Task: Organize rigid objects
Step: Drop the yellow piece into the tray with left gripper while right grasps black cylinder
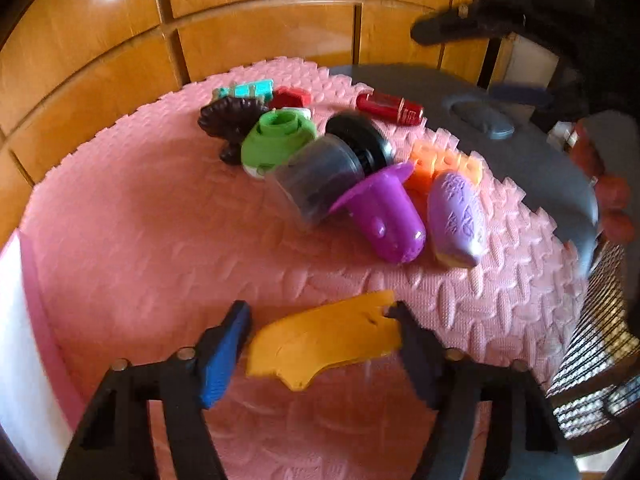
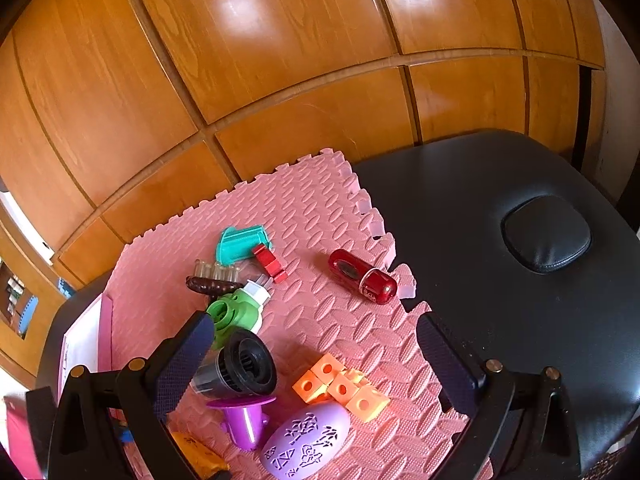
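Pink foam mat (image 1: 120, 240) covered a black table (image 2: 500, 280). Left gripper (image 1: 316, 344) straddled the yellow piece (image 1: 324, 340), near the purple cup (image 1: 384, 220); contact unclear. Right gripper (image 2: 316, 356) gaped empty over the orange cubes (image 2: 340, 388).

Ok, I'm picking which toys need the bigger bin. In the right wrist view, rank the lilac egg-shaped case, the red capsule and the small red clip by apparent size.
1. lilac egg-shaped case, though it lies nearest the camera, which inflates it.
2. red capsule.
3. small red clip, clearly the smallest.
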A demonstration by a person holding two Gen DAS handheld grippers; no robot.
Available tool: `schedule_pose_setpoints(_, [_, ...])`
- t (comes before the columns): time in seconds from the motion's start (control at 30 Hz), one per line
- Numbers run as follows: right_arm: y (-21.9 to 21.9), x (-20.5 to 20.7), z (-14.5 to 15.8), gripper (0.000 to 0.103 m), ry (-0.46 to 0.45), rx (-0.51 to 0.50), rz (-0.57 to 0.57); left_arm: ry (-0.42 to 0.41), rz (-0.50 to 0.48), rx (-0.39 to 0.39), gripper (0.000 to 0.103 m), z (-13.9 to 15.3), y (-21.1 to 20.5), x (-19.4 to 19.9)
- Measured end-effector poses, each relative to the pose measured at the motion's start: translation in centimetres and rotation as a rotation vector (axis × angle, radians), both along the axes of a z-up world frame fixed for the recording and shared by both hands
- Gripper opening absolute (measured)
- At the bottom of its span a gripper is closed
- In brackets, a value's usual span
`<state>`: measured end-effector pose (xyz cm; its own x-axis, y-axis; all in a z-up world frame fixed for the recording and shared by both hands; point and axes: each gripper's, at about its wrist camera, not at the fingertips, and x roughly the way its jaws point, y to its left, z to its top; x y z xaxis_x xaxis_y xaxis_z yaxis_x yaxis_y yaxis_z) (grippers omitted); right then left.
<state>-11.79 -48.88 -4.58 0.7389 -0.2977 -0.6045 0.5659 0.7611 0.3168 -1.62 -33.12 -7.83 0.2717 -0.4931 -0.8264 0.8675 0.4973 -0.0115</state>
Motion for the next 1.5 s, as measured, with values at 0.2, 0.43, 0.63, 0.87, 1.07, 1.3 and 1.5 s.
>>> schedule_pose_setpoints(0.2, [0.6,0.8,-0.3,0.093,0.030,-0.012,0.044,0.001,0.037,-0.024,0.064,0.2,1.3,0.1])
schedule_pose_setpoints(0.43, [2.7,2.4,-0.9,0.091,0.076,-0.036,0.174,0.032,0.109,-0.070,0.064,1.6,4.5,0.4])
schedule_pose_setpoints(0.63, [6.2,4.9,-1.4,0.095,0.145,-0.121,0.300,0.037,0.168,-0.144,0.064,4.4,7.6,1.1])
schedule_pose_setpoints(0.87, [8.3,7.7,-3.0,0.096,0.257,-0.185,0.353,0.043,0.317,-0.194,0.064,7.5,12.8,4.5])
schedule_pose_setpoints(1.07, [9.3,9.1,-4.5,0.094,0.339,-0.240,0.364,0.035,0.533,-0.182,0.064,7.8,18.8,10.3])
schedule_pose_setpoints(1.3, [9.4,9.4,-5.0,0.065,0.375,-0.272,0.360,0.048,0.722,-0.122,0.064,5.6,23.1,17.3])
schedule_pose_setpoints(1.5, [9.5,9.2,-5.0,0.065,0.372,-0.276,0.360,0.065,0.766,-0.091,0.064,3.8,22.5,21.2])
